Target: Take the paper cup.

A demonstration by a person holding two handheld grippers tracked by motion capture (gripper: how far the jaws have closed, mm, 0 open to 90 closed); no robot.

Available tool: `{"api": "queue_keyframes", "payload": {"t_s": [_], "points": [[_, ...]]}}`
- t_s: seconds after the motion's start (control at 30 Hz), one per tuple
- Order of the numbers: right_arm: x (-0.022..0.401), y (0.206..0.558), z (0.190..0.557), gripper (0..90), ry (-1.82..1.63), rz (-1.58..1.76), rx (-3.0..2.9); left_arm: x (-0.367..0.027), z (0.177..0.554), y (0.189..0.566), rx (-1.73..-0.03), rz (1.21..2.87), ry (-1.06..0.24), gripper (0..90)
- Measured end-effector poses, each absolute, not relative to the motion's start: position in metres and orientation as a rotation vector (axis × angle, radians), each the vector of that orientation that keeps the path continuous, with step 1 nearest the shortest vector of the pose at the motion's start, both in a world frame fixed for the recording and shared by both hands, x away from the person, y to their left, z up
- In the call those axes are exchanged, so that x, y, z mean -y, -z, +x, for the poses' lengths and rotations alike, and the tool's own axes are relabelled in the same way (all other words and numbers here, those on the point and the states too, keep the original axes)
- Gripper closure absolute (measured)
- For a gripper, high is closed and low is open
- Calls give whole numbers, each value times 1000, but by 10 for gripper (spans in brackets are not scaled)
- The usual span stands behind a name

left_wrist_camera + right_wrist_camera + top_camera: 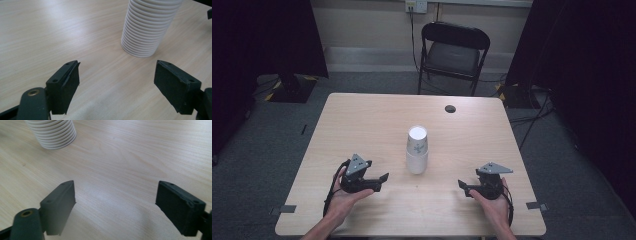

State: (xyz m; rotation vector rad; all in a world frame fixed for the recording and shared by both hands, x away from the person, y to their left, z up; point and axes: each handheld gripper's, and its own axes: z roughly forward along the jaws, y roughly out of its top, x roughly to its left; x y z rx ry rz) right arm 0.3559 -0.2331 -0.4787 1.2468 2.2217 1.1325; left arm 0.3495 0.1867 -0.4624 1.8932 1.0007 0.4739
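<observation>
The stack of cups [417, 150] stood upside down near the middle of the worktop [362, 120]. I had my left hand-held gripper [379, 181] just beside it, jaws spread and empty; my right hand-held gripper [462, 186] sat farther off, likewise wide and holding nothing.
</observation>
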Motion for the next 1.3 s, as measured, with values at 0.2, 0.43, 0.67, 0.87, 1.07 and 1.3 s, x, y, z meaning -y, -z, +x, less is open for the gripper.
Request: {"api": "queue_keyframes", "payload": {"t_s": [0.2, 0.43, 0.67, 0.87, 1.07, 1.3], "points": [[236, 473, 356, 188, -1173, 1216, -2204, -187, 349, 462, -938, 1896, -439, 309], [229, 472, 353, 285, -1213, 1181, -2291, -186, 346, 458, -930, 1885, -402, 371], [223, 468, 349, 340, -1232, 1148, -2312, -182, 342, 450, -870, 1907, -358, 340], [220, 467, 347, 337, -1256, 1125, -2310, -170, 343, 441, -824, 1903, -338, 287], [221, 470, 348, 329, -1256, 1147, -2332, -165, 348, 433, -792, 1909, -366, 249], [219, 471, 348, 307, -1261, 1155, -2339, -156, 364, 423, -794, 1867, -356, 246]]}}
